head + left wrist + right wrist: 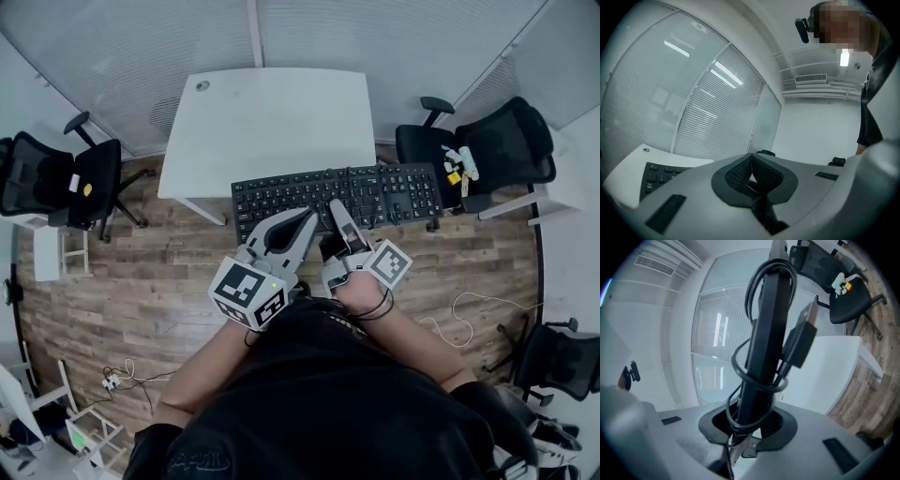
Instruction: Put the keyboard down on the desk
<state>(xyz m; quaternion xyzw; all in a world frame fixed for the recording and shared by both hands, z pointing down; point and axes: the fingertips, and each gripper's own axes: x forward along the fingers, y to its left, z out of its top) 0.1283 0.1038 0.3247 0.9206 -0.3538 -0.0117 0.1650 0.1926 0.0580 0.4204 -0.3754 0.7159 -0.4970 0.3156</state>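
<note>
A black keyboard (337, 192) hangs in the air just in front of the white desk (272, 122), its long side running left to right. My right gripper (336, 208) is shut on the middle of its near edge. In the right gripper view the keyboard (768, 333) stands edge-on between the pads of that gripper (747, 420), with its cable (740, 357) looped around it and the USB plug (801, 341) hanging free. My left gripper (309, 217) sits close beside the right one, shut and holding nothing. Its pads (740, 171) meet, with the keyboard (658, 176) off to their left.
Black office chairs stand left (66, 178) and right (497, 145) of the desk, and another (558, 361) at the lower right. A white cable (459, 319) lies on the wooden floor. Blinded windows run behind the desk.
</note>
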